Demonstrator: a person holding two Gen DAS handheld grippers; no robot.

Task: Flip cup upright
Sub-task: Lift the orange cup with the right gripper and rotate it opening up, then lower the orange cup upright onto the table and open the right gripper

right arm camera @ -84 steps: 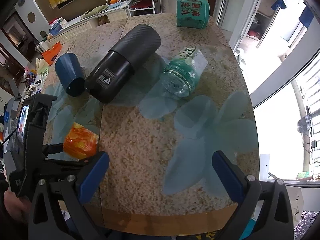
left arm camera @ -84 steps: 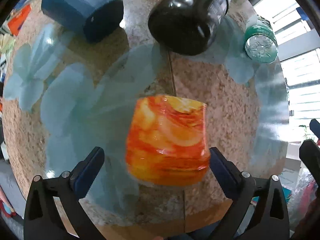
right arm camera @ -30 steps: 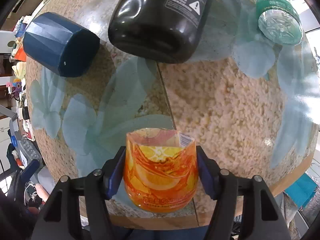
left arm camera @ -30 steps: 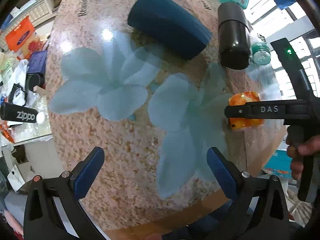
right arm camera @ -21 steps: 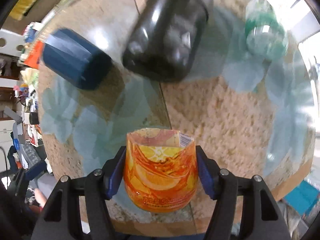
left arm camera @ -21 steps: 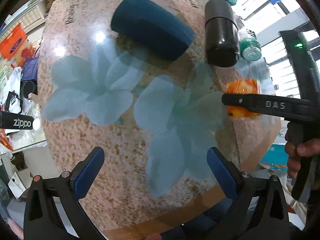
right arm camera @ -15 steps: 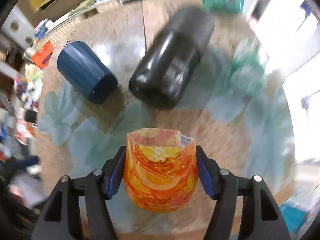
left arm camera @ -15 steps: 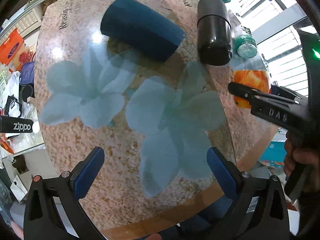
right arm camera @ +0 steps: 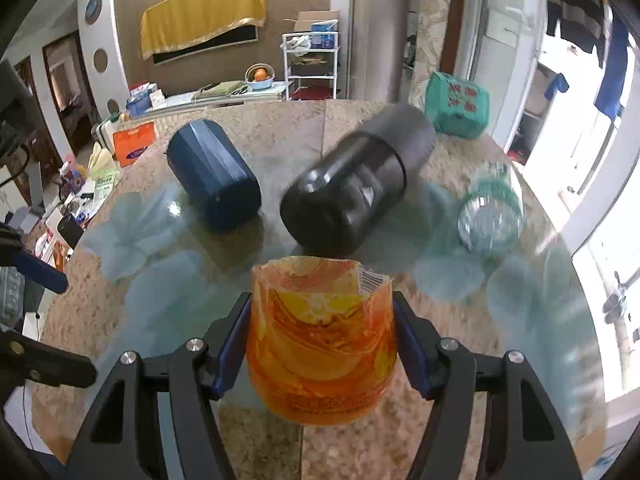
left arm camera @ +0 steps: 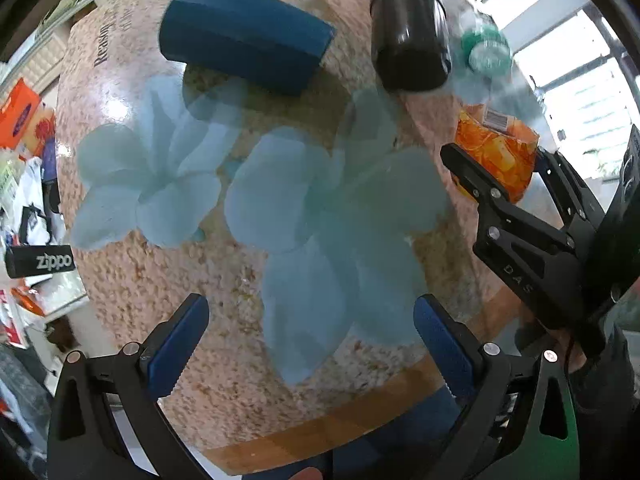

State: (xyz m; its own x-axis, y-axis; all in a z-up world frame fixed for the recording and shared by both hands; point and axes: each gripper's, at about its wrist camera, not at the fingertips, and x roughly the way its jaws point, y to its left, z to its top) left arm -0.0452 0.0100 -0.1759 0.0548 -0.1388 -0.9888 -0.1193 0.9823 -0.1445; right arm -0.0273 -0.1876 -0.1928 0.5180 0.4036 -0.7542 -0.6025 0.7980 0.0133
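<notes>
speckled stone with pale blue flower prints makes up the round surface (left arm camera: 248,292), and a cluttered living room lies behind it. the orange cup (right arm camera: 322,344) is clamped between the jaws of the right gripper (right arm camera: 322,350), which press on its two sides. it sits nearer the surface's front edge than the black flask (right arm camera: 356,188), which lies on its side just beyond it. a dark blue cup (right arm camera: 214,174) lies on its side to the left of the flask, and a green bottle (right arm camera: 490,210) lies to the flask's right. a teal box (right arm camera: 456,104) stands behind the flask, at the far edge.

the left gripper (left arm camera: 308,340) hangs over the flower print, well to the left of the flask. its jaws are wide apart and hold nothing.

as for progress, the grasp looks done and the turn looks under way. in the right wrist view the cup's long axis runs away from the camera, along the jaws, with a ragged rim and barcode at the far end and a rounded end nearest the camera. in the left wrist view the orange cup (left arm camera: 496,156) seems tilted, barcode end uppermost, and i cannot tell whether it touches the surface. what seems left is to bring the axis fully vertical, set the cup down near the flask and let go. which end is the mouth is not plain from either view.
</notes>
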